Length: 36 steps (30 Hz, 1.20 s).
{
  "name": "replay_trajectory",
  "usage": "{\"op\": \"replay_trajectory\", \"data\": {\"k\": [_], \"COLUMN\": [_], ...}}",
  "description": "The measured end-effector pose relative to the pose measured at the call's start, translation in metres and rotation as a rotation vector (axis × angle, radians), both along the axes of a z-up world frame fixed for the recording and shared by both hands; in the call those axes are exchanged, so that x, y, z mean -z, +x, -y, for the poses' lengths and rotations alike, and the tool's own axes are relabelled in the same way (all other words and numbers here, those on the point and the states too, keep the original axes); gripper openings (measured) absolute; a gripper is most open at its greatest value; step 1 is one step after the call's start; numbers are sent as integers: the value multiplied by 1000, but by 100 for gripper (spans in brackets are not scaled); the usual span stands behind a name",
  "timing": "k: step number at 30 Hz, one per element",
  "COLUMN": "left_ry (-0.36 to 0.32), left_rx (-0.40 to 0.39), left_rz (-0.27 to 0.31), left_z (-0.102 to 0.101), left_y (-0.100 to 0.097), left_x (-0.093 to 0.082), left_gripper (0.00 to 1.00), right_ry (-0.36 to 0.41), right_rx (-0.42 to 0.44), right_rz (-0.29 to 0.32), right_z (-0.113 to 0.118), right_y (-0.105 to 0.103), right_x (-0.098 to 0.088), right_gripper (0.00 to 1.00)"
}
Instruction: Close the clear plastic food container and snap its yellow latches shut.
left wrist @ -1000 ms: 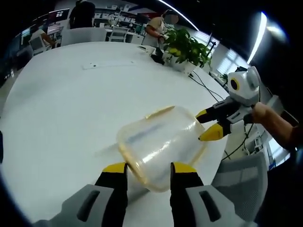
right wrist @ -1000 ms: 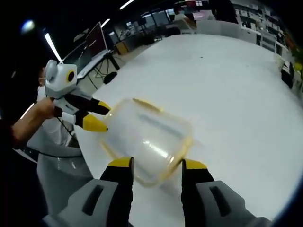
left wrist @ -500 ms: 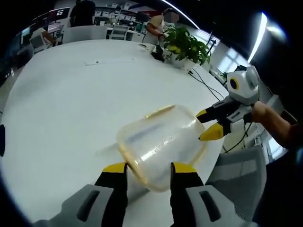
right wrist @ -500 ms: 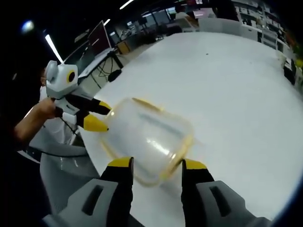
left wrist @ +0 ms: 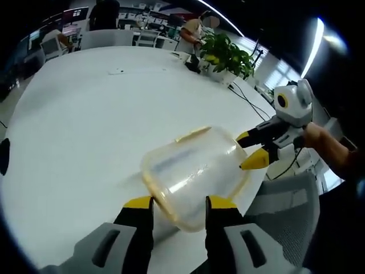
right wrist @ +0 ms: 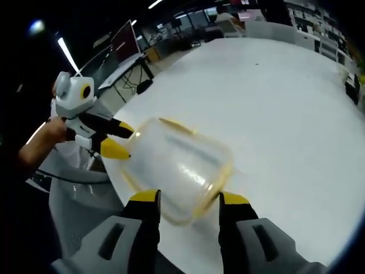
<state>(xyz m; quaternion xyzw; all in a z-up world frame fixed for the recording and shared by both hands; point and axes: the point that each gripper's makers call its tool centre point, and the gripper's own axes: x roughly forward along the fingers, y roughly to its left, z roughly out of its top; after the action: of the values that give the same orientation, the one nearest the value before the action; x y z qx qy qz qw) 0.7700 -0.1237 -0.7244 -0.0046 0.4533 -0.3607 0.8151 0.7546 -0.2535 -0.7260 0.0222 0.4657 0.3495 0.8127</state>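
Observation:
The clear plastic container (left wrist: 194,171) with yellow latches (left wrist: 193,135) hangs tilted over the white table (left wrist: 74,114), held at both ends. My left gripper (left wrist: 179,203) is shut on its near end, a yellow-tipped jaw on each side. My right gripper (left wrist: 248,150) comes in from the right, held by a hand, and clamps the far end. In the right gripper view the same container (right wrist: 179,168) sits between my right gripper (right wrist: 188,198) jaws, with the left gripper (right wrist: 120,139) on its far side. A yellow latch (right wrist: 177,127) lies along its top edge.
A potted plant (left wrist: 225,54) stands at the table's far edge, with people and desks behind it. A grey chair (left wrist: 285,211) sits below the table edge by the right gripper. The chair (right wrist: 80,194) and a monitor (right wrist: 122,40) show beyond the table (right wrist: 274,103).
Both views have drifted slightly over the table as the hands moved. The container keeps the same place between both pairs of jaws.

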Motion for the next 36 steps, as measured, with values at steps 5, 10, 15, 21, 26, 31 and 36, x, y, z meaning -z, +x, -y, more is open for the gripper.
{"op": "replay_trajectory", "data": {"k": [5,10,15,21,26,31,36], "left_ry": [4,-1,-2,-2,-7,-8,-13], "left_rx": [-1,-2,-3,-23,-32,-20,-13], "left_rz": [-5,0,0,-16,-18,-11,2], "left_z": [-4,-6,-5,-6,-7,-9,-11], "left_y": [-5,-7,-8,-8,-8,-8,-7], "left_x": [0,0,-1,0,-1,-2,-8], "left_gripper": [29,29,29,29,29,27,27], "right_ry": [-5,-7,-2,0,-4,-30,-35], "right_rx": [-4,2,11,4,-21,-59,-70], "right_rz": [-5,-7,-5,-3,12,43,70], "right_z": [-3,-4,-4,-3,-3,0,0], "right_y": [-4,-7,-7,-7,-7,-5,0], "right_x": [0,1,0,0,-1,-4,-12], "right_gripper": [37,37,37,38,38,36,36]}}
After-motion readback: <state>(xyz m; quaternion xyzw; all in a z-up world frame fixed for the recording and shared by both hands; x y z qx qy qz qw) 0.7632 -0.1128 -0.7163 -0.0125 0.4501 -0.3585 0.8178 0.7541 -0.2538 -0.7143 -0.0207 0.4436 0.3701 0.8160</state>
